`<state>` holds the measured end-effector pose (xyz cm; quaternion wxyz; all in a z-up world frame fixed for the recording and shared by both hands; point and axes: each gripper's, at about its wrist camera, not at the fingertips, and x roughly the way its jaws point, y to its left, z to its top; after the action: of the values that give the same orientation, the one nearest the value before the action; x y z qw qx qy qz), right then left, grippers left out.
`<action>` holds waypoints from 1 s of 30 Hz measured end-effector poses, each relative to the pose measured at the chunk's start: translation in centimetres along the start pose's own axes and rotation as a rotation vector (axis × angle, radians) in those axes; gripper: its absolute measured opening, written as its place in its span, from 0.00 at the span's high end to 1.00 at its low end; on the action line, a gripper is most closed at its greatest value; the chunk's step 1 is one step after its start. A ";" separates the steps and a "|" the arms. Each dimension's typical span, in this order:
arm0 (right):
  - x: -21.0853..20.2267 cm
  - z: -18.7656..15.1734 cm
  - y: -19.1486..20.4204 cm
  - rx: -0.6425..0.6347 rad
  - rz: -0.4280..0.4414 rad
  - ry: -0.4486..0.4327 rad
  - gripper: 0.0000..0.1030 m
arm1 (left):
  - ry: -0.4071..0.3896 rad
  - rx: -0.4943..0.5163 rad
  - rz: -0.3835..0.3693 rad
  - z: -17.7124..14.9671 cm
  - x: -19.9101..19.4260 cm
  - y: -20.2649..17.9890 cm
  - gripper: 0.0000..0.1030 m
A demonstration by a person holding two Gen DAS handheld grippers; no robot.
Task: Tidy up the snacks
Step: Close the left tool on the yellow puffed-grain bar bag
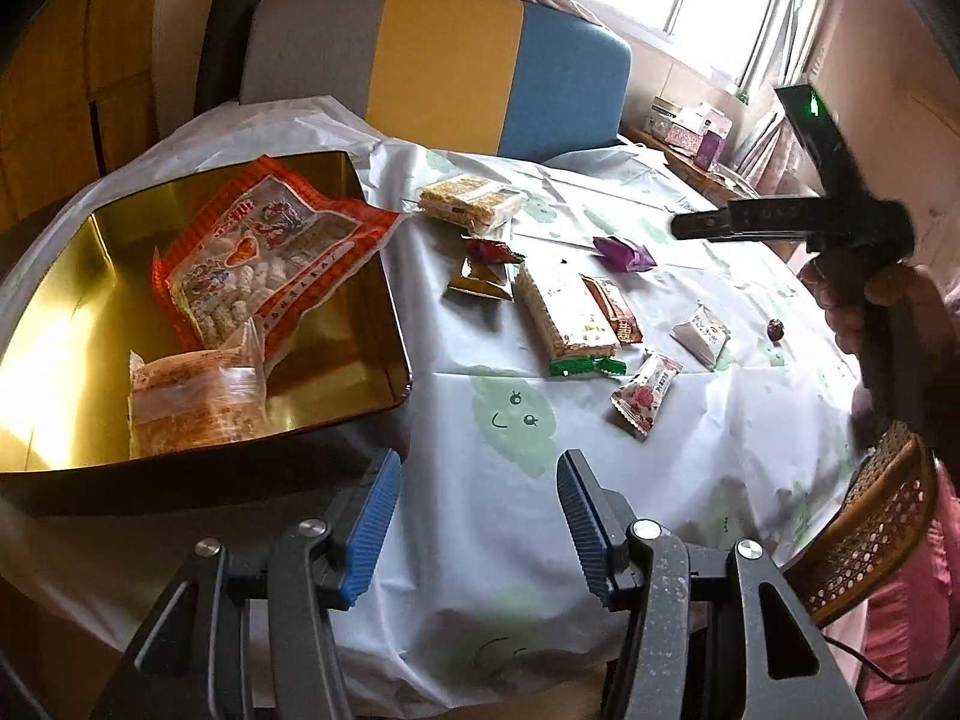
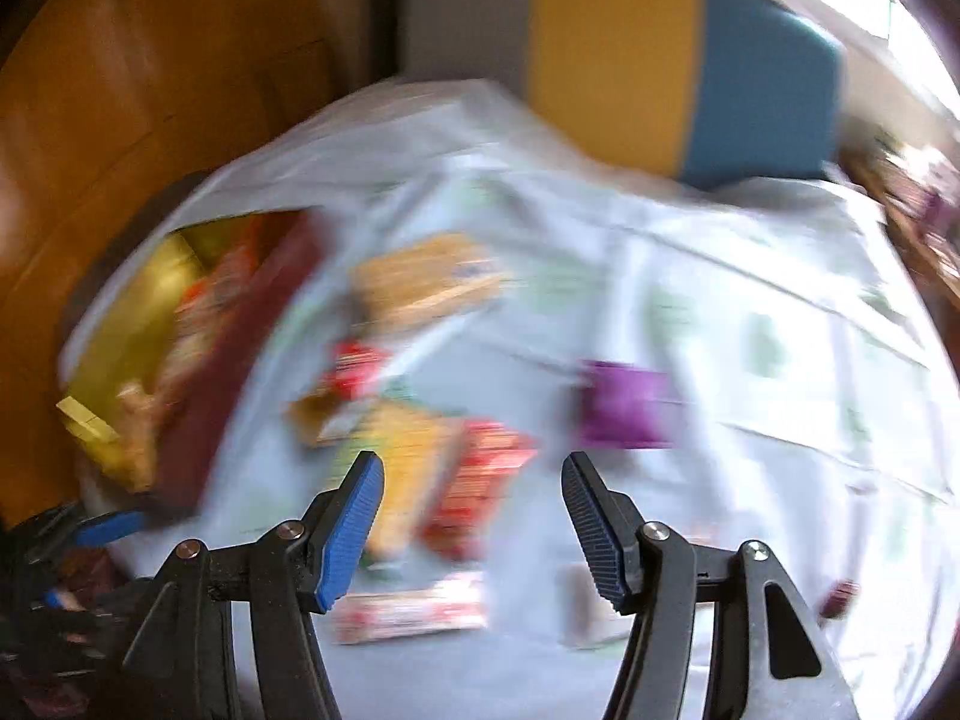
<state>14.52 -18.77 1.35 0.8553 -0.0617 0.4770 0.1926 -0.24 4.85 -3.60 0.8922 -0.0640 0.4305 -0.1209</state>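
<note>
A gold tin stands at the table's left with an orange peanut bag and a clear pack of cakes inside. Several loose snacks lie on the pale tablecloth: a cracker pack, a long rice-bar pack, a red bar, a purple packet, a white packet and a pink packet. My left gripper is open and empty near the table's front edge. My right gripper is open and empty above the rice-bar pack and red bar; its view is blurred.
A grey, yellow and blue chair back stands behind the table. A wicker chair is at the front right. A side table with small boxes stands by the window. A small dark red sweet lies at the right.
</note>
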 end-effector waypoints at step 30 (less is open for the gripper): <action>0.6 -1.9 -13.8 0.456 -0.204 0.007 0.39 | 0.041 0.012 0.019 16.8 6.1 -3.0 0.32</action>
<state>18.67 -31.81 -1.27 0.8605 0.0842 0.5023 -0.0076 16.04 0.45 2.90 0.8847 -0.0519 0.4484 -0.1162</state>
